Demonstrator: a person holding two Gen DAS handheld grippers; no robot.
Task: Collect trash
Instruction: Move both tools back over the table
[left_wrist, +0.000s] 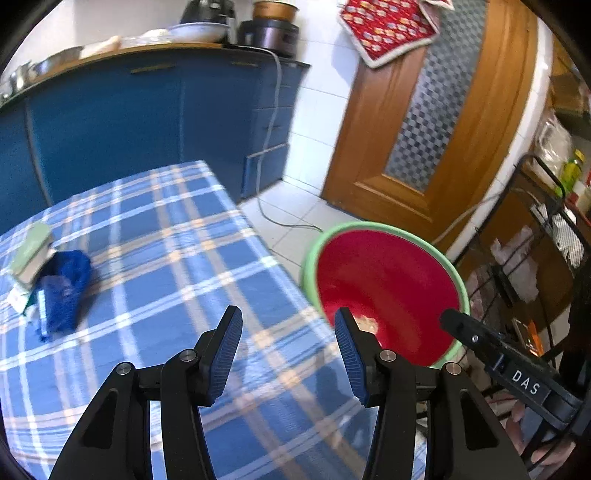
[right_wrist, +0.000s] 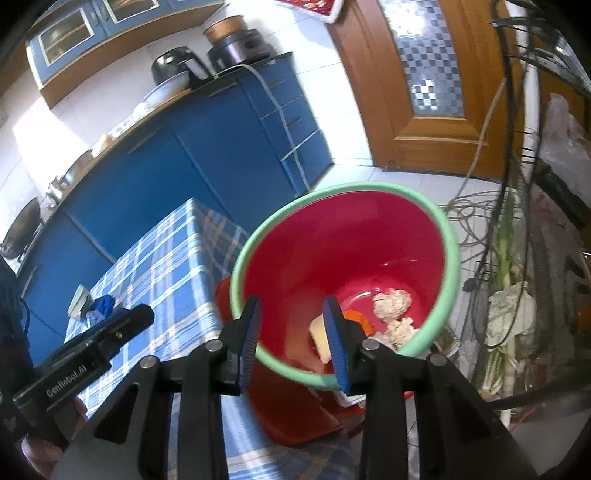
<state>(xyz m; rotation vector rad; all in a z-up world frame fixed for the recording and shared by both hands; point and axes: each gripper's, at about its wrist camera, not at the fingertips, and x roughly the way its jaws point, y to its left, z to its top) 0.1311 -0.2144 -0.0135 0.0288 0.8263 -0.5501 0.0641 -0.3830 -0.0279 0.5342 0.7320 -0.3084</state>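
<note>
Inside red bin (right_wrist: 351, 251): crumpled paper (right_wrist: 392, 302), possibly food scraps; both grippers empty.

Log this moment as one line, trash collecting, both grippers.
left gripper: open, empty | right gripper: open, empty, over red bin | bin holds scraps | blue bag on table

We see a glossy red plastic bin (right_wrist: 343, 240) with smooth green rim, holding crumpled paper wads (right_wrist: 392, 304). Tabletop (left_wrist: 177, 266) has woven plaid cloth; door (left_wrist: 461, 122) is varnished wood.
</note>
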